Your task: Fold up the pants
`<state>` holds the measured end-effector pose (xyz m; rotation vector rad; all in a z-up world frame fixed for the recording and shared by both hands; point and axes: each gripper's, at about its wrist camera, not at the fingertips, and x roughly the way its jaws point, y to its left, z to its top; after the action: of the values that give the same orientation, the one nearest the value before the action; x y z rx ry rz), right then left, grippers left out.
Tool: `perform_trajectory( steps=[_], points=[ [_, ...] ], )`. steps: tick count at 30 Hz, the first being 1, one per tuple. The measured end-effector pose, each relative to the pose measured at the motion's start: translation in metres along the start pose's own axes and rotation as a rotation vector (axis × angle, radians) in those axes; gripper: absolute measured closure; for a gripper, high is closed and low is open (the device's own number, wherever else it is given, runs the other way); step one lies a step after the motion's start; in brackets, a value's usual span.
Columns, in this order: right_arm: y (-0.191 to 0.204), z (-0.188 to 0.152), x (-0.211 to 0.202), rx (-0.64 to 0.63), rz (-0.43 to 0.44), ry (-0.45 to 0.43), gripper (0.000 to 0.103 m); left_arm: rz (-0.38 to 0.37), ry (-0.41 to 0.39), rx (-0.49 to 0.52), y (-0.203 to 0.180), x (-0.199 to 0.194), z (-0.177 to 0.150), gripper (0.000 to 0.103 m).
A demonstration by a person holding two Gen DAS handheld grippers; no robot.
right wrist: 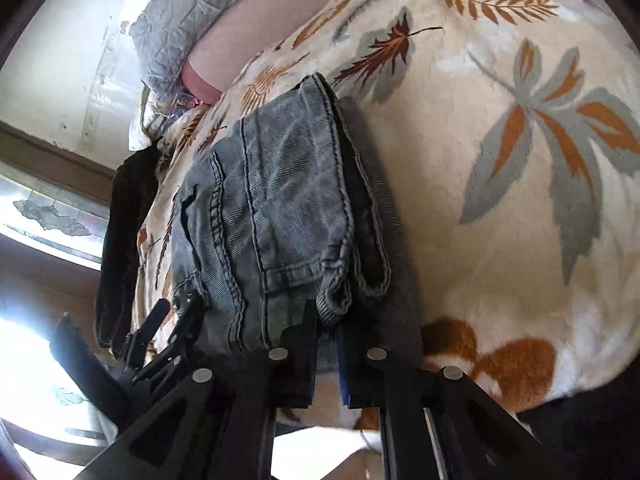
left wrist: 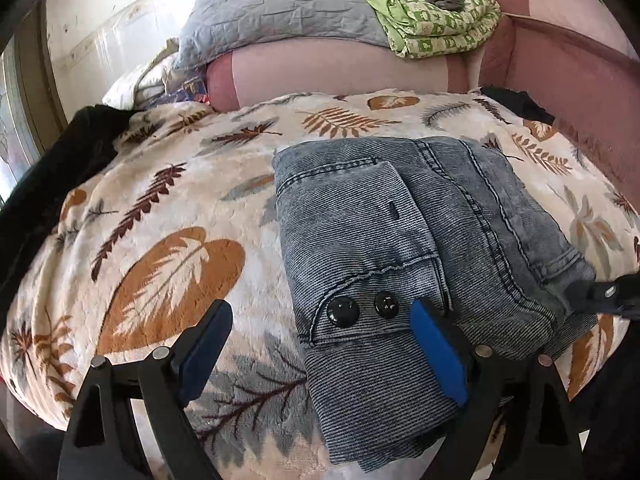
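Folded grey-blue denim pants (left wrist: pixel 380 224) lie on a cream blanket with a leaf print (left wrist: pixel 160 208). Two black buttons (left wrist: pixel 362 308) show on the near waistband. My left gripper (left wrist: pixel 320 344) is open and wide, one blue pad (left wrist: pixel 436 344) over the pants' near edge, the other pad over the blanket. In the right wrist view the pants (right wrist: pixel 280 208) hang slightly from my right gripper (right wrist: pixel 326 344), which is shut on the hem layers at their near corner. The right gripper (left wrist: pixel 600 292) also shows at the pants' right corner, and the left gripper (right wrist: pixel 172 320) shows beside the pants' other corner.
A grey quilted pillow (left wrist: pixel 280 12) and a green patterned blanket (left wrist: pixel 432 16) lie at the far end on a pink cushion (left wrist: pixel 340 68). A pink padded side (left wrist: pixel 568 80) runs along the right. A black garment (left wrist: pixel 52 168) drapes over the left edge.
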<state>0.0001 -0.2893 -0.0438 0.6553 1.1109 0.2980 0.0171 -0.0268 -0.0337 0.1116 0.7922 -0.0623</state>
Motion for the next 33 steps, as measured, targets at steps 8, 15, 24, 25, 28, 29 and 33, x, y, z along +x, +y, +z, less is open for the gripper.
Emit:
perform_trajectory(
  steps=[8, 15, 24, 25, 28, 29, 33],
  points=[
    [0.067, 0.019, -0.047, -0.185, -0.001, -0.184, 0.053, -0.026, 0.018, -0.045, 0.004, 0.001, -0.003, 0.012],
    [0.048, 0.002, 0.030, -0.276, -0.176, -0.011, 0.049, -0.055, 0.043, -0.077, 0.008, 0.001, -0.003, 0.012],
    [0.051, 0.001, 0.027, -0.266, -0.163, 0.043, 0.045, -0.108, 0.063, -0.138, 0.017, 0.003, -0.005, 0.011],
    [0.047, 0.001, 0.023, -0.238, -0.122, 0.051, 0.043, -0.121, 0.069, -0.153, 0.019, 0.004, -0.006, 0.011],
    [0.031, 0.001, 0.000, -0.112, -0.006, 0.025, 0.043, -0.146, 0.078, -0.185, 0.024, 0.007, -0.007, 0.010],
    [0.025, -0.001, -0.006, -0.072, 0.026, 0.011, 0.041, -0.147, 0.079, -0.191, 0.024, 0.007, -0.007, 0.009],
    [0.004, -0.008, -0.018, 0.073, 0.126, 0.006, 0.039, -0.146, 0.077, -0.199, 0.025, 0.009, -0.008, 0.007]
  ],
)
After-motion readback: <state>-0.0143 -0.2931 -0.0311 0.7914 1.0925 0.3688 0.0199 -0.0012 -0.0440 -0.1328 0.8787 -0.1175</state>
